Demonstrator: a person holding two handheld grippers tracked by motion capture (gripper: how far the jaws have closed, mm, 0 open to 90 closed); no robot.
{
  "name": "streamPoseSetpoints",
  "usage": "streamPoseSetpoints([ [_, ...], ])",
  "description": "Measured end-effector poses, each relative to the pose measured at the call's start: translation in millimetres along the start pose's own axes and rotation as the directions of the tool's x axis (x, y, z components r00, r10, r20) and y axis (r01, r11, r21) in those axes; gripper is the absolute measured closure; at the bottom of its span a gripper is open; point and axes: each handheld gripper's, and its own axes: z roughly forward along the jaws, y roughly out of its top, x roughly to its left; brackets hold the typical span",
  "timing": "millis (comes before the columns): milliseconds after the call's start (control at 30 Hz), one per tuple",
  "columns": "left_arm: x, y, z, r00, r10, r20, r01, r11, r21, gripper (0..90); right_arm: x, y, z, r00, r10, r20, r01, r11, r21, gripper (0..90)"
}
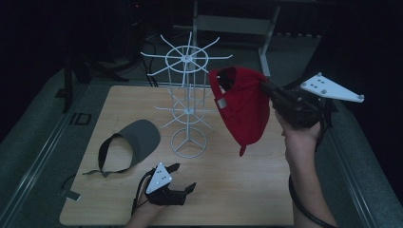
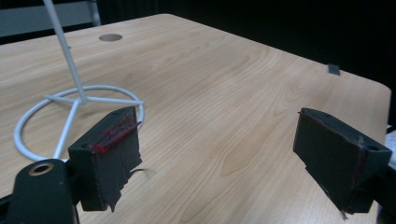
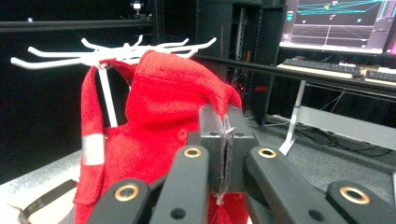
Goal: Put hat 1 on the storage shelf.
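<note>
A red cap (image 1: 240,107) hangs in the air right of the white wire rack (image 1: 187,102), held up by my right gripper (image 1: 263,86), which is shut on the cap's fabric. In the right gripper view the pads pinch the red cap (image 3: 163,121) just below the rack's top hooks (image 3: 116,51). My left gripper (image 1: 183,178) rests low over the table's front edge, open with nothing between its fingers (image 2: 112,154). Its view looks across bare wood past the rack's ring base (image 2: 74,112). A dark grey visor (image 1: 130,142) lies flat left of the rack.
The wooden table (image 1: 237,190) has bare room at the front right. A monitor (image 3: 341,23) and keyboard stand behind a rail beyond the table. Dark floor surrounds the table, with a metal frame (image 1: 237,23) at the back.
</note>
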Motion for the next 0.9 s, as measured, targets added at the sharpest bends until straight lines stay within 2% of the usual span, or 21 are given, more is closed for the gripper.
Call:
streamPoseSetpoints([
  [167, 0.8, -1.9, -1.0, 1.0, -0.001, 0.0, 0.001, 1.0, 0.0, 15.1, 0.4, -14.1, -0.4, 0.9994, -0.013, -0.031, 0.013, 1.0, 0.009, 88.3],
  [267, 1.5, -3.5, -1.5, 1.0, -0.007, 0.0, 0.007, 1.0, -0.005, 15.2, 0.0, -25.5, -0.6, 0.9982, -0.003, -0.06, 0.003, 1.0, 0.01, 88.1],
  [633, 1.8, -5.3, -3.4, 0.9998, -0.011, 0.015, 0.012, 0.9997, -0.019, 15.1, -1.0, -43.3, -2.3, 0.9936, 0.012, -0.112, -0.011, 1.0, 0.011, 86.0],
  [767, 1.7, -5.3, -4.8, 0.9997, -0.012, 0.019, 0.012, 0.9995, -0.03, 15.1, -2.6, -45.6, -3.4, 0.9936, 0.009, -0.113, -0.008, 1.0, 0.005, 72.5],
  [900, 1.9, -5.7, -4.8, 0.9998, 0.002, 0.019, -0.002, 0.9998, -0.02, 15.1, -5.3, -48.9, -8.9, 0.9944, -0.001, -0.105, 0.0, 1.0, -0.012, 53.4],
])
